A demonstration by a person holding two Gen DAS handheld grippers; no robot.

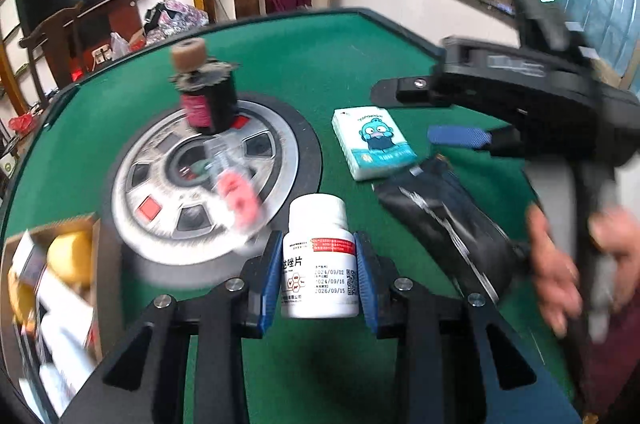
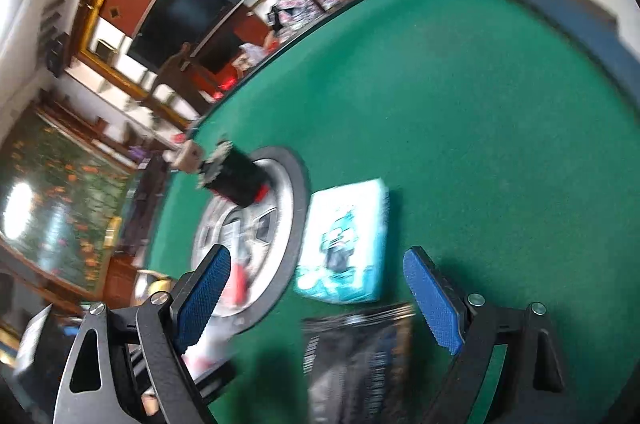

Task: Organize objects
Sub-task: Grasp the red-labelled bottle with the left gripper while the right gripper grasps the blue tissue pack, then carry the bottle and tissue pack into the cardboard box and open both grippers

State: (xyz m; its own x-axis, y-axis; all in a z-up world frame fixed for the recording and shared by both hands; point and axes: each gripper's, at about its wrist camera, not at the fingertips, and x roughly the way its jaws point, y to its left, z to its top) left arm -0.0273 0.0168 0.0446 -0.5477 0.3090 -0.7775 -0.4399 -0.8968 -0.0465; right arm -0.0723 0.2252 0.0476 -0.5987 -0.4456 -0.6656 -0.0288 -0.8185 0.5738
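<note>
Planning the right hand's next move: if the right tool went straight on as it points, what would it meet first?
Probably the black packet lying between its open pads, with the tissue pack just beyond; depth is unclear.

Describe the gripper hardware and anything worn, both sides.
Left gripper: black linkage arms with silver screw heads, blue textured pads. Right gripper: same build, black arms, silver screws, blue dimpled pads; seen from the left wrist view, its black body carries a small green light. The hand on its handle has a dark red sleeve. No cables visible.
</note>
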